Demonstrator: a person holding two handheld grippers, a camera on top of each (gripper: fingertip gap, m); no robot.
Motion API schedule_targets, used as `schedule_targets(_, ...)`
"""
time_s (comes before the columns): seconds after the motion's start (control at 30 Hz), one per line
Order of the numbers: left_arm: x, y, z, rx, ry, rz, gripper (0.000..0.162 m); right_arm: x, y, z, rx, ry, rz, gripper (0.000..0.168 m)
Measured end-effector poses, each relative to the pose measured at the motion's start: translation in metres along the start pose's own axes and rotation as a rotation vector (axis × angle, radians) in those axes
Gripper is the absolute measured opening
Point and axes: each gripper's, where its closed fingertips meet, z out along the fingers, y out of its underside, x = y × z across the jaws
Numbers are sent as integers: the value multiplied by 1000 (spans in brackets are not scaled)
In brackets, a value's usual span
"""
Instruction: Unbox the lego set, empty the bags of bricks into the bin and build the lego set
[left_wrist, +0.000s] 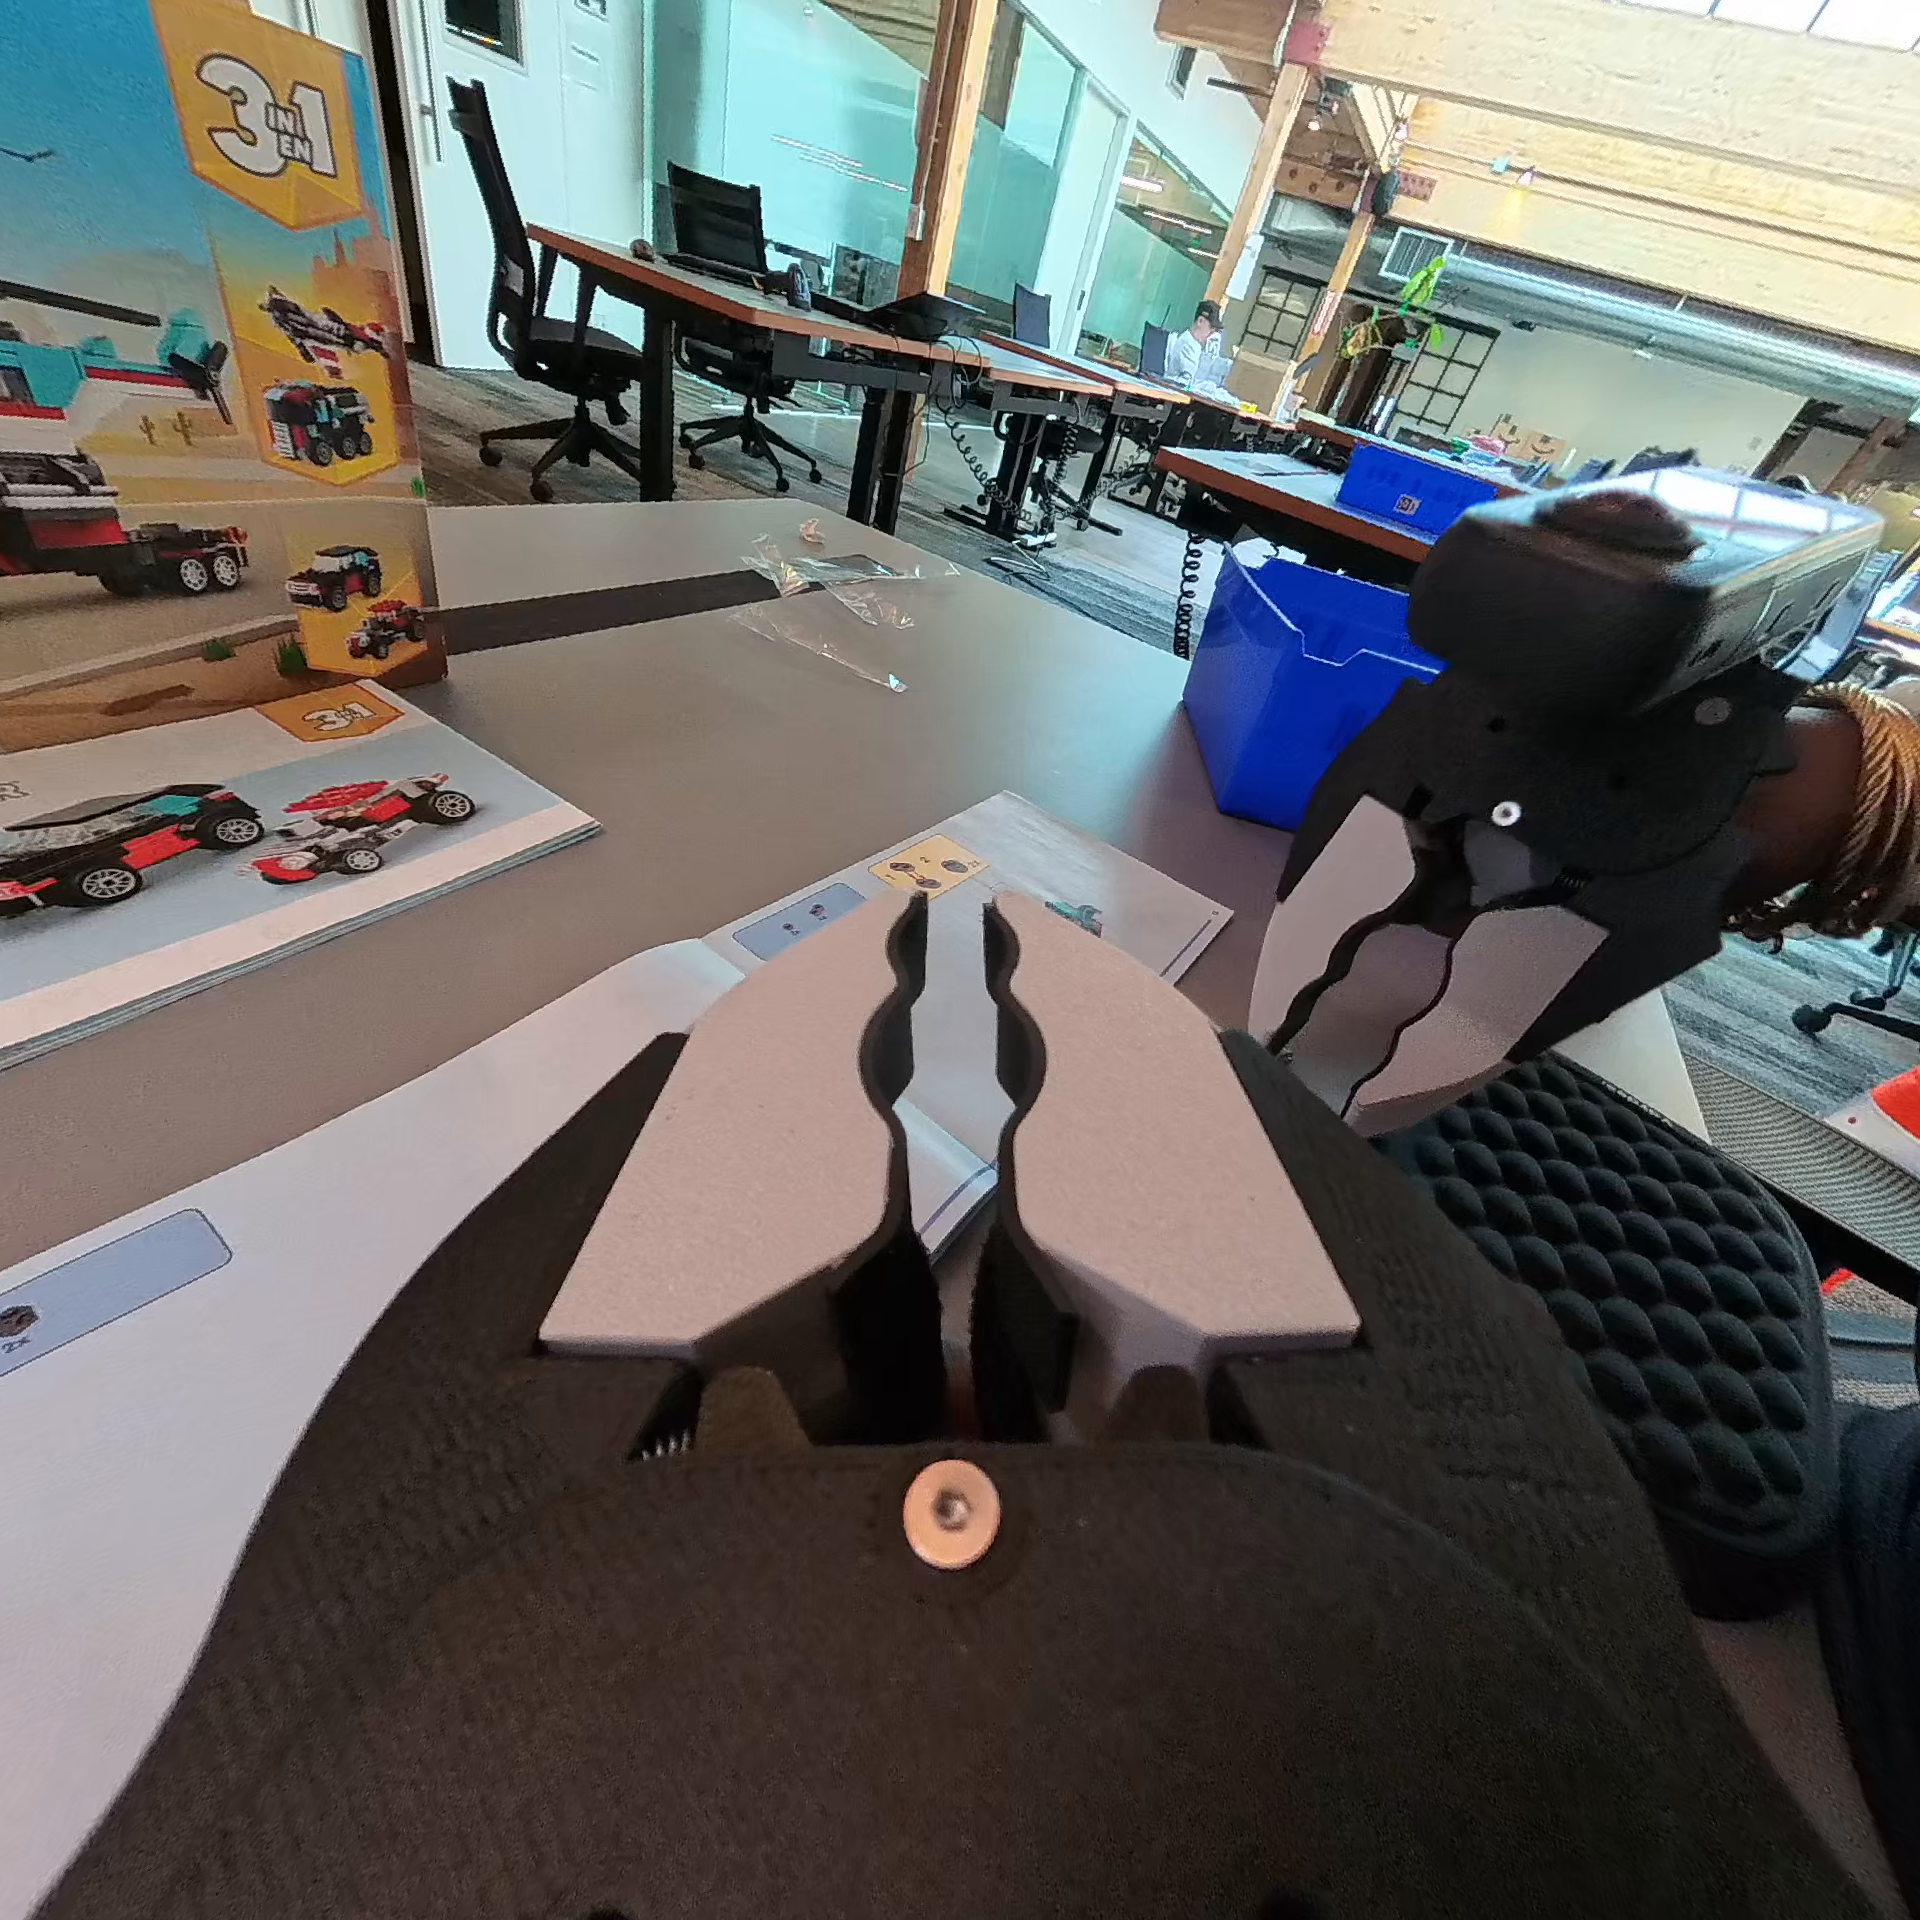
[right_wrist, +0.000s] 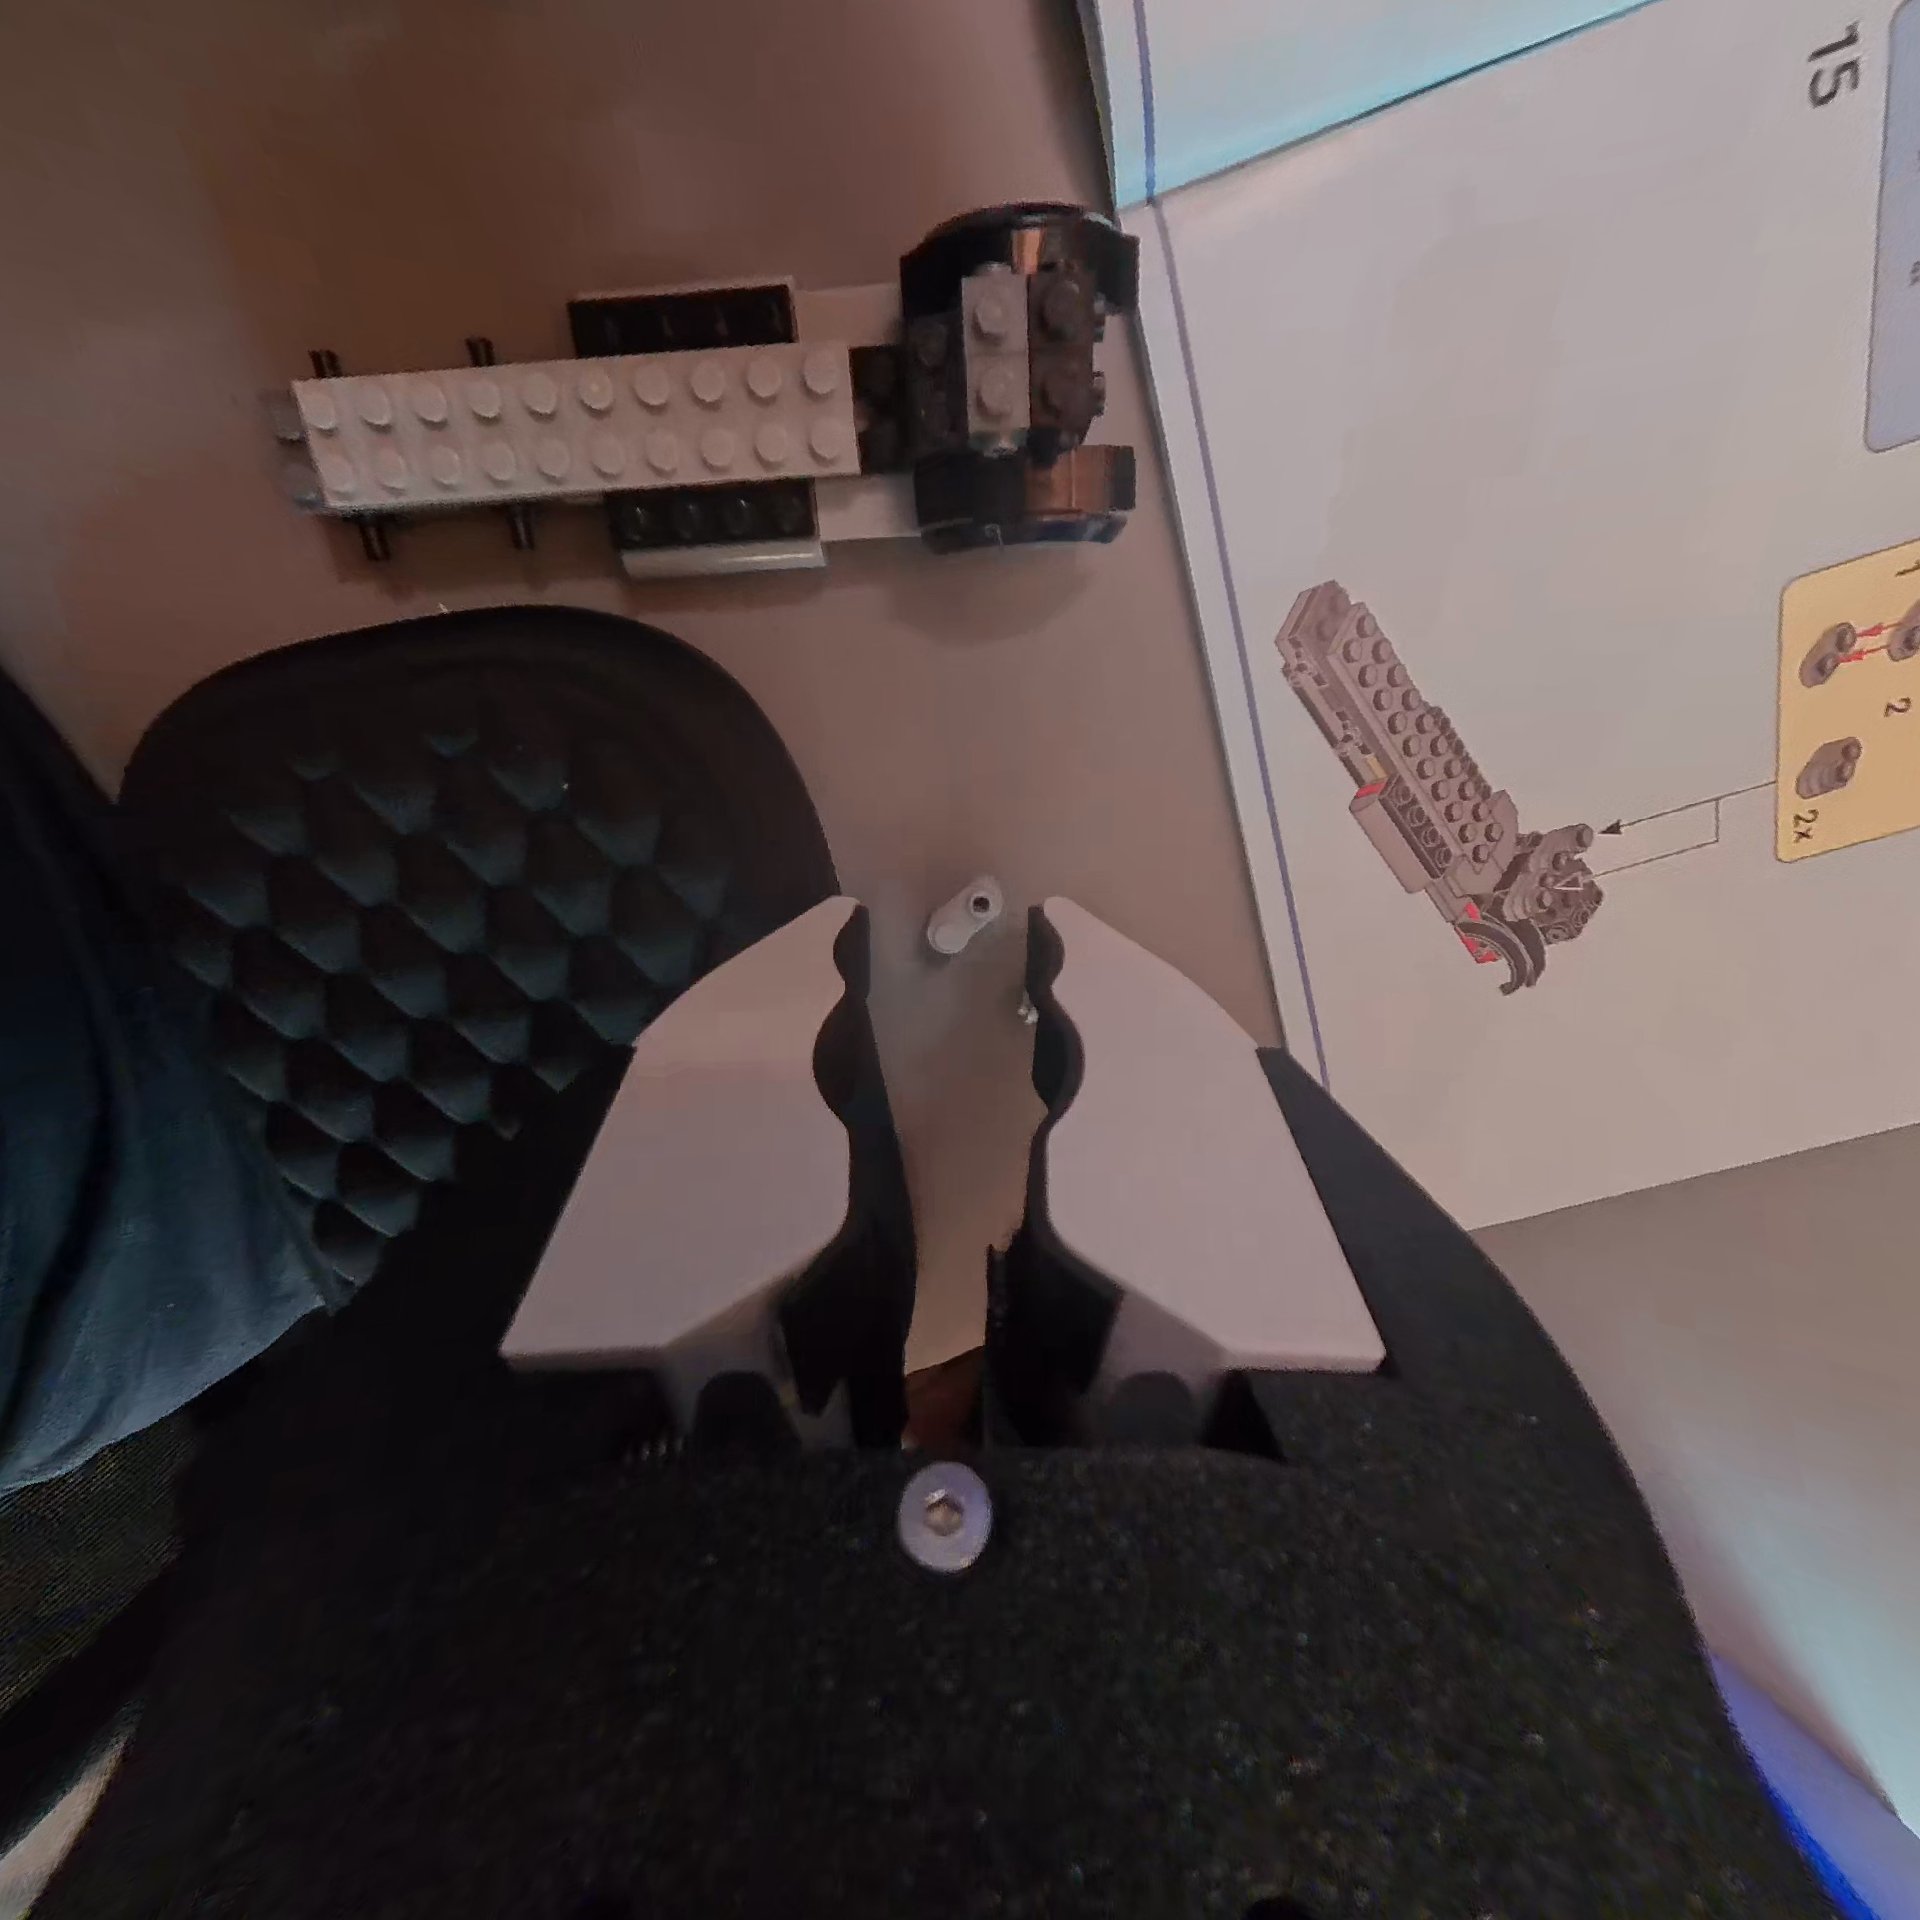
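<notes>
In the right wrist view a part-built lego chassis (right_wrist: 665, 436), with a long light grey plate, black plates and dark wheel arches, lies on the grey table. A small grey piece (right_wrist: 964, 914) lies on the table between the tips of my right gripper (right_wrist: 945, 925), which is open just above it. The open instruction booklet (right_wrist: 1507, 520) lies to its right. In the left wrist view my left gripper (left_wrist: 954, 920) is slightly open and empty above the booklet (left_wrist: 312, 1195). The right gripper (left_wrist: 1340, 1049) shows at the right, pointing down.
The lego box (left_wrist: 197, 343) stands at the far left with a second booklet (left_wrist: 260, 842) in front of it. Empty clear bags (left_wrist: 831, 603) lie farther back. A blue bin (left_wrist: 1288, 696) stands at the table's right edge. A black dimpled pad (left_wrist: 1621, 1247) lies nearby, also in the right wrist view (right_wrist: 436, 883). My hands' fingertips stand some 15 cm from each other.
</notes>
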Motion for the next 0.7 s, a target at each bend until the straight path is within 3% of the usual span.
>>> schedule_targets(0.17, 2, 0, 0, -2, 8, 2, 10, 17, 7, -22, 110, 42, 67, 24)
schedule_targets(0.33, 3, 3, 2, -23, 14, 5, 10, 19, 18, -10, 95, 139, -4, 16)
schedule_targets(0.43, 3, 5, 2, -27, 16, 4, 10, 24, 24, 1, 82, 179, -4, 24)
schedule_targets(0.47, 3, 5, 3, -30, 18, 3, 10, 21, 22, 3, 107, 146, 17, 15)
schedule_targets(0.57, 4, 6, 4, -36, 22, 9, 10, 21, 21, 3, 172, 66, 109, 12)
schedule_targets(0.7, 8, 6, 4, -36, 41, 22, 10, 0, 7, -14, 324, -376, 416, 13)
